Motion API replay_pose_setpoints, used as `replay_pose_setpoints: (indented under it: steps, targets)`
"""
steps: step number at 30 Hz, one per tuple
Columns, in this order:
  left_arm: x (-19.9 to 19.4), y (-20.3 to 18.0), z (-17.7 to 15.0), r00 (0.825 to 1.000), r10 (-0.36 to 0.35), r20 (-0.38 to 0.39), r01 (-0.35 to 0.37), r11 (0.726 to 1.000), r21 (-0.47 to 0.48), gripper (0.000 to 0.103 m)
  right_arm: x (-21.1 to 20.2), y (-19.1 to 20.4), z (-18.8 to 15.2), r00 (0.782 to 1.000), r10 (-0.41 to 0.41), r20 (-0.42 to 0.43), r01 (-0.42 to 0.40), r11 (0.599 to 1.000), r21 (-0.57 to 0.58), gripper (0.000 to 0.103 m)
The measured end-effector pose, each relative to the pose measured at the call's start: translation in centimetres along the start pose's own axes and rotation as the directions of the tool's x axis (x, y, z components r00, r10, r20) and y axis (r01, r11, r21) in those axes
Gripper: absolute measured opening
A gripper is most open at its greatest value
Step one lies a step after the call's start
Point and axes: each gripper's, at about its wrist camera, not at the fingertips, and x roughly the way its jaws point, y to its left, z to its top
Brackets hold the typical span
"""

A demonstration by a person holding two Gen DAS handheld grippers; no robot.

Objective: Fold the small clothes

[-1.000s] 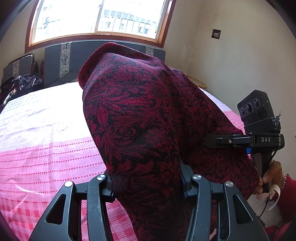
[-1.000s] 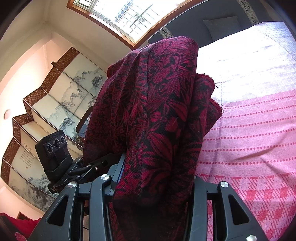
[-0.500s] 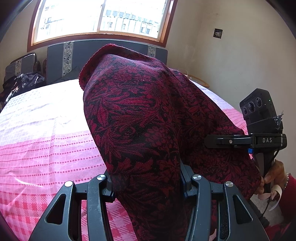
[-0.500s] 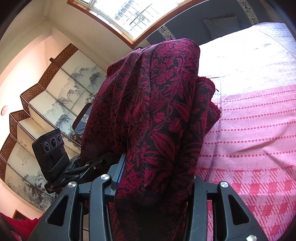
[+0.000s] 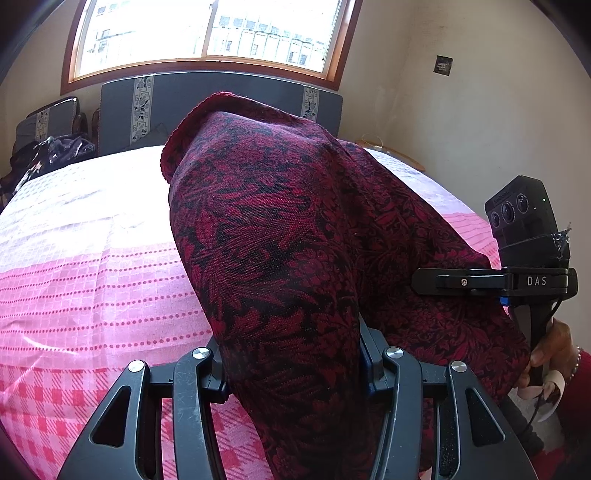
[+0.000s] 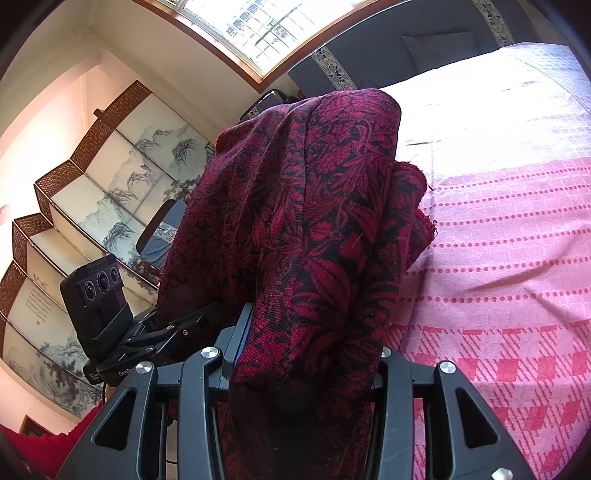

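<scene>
Both grippers held the same dark red and black floral garment [image 5: 280, 251] up off the bed, cloth draped over and hiding the fingertips in both views. Left gripper [image 5: 291, 354] was partly closed, jaws clamped on a thick bunch of the fabric. Right gripper [image 6: 303, 354] likewise partly closed, gripping a bunched fold; pads hidden under cloth.

Left wrist view only: the other gripper seen from outside at right, with its camera block [image 5: 524, 221] and a "DAS" label, cloth running from it across to the left jaws; a hand [image 5: 550, 347] on its handle, red sleeve [image 5: 576, 406] and bracelet; wall with a small dark plate [image 5: 443, 65]; dark bag [image 5: 55, 151] at the far left by the headboard [image 5: 221, 99].

Right wrist view only: folding screen [image 6: 110, 192] with ink landscape panels at left, the left gripper's camera block [image 6: 98, 299] seen from outside, a frayed edge of the garment at right.

Both showed the pink checked bedspread [image 5: 92, 288] below and the window [image 5: 207, 33] behind.
</scene>
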Motion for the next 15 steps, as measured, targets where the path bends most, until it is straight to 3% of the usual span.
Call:
replay_pose_setpoints:
  steps: [8, 15]
  targets:
    - [0.3, -0.5, -1.3, 1.0, 0.028, 0.01, -0.028, 1.0, -0.001, 0.057, 0.6, 0.1, 0.0, 1.0, -0.014, -0.009, 0.014, 1.0, -0.002, 0.039]
    - [-0.2, -0.7, -1.9, 0.993, 0.108, 0.049, -0.107, 0.994, -0.009, 0.075, 0.8, 0.9, 0.3, 0.999, -0.045, 0.005, 0.046, 0.998, -0.036, 0.047]
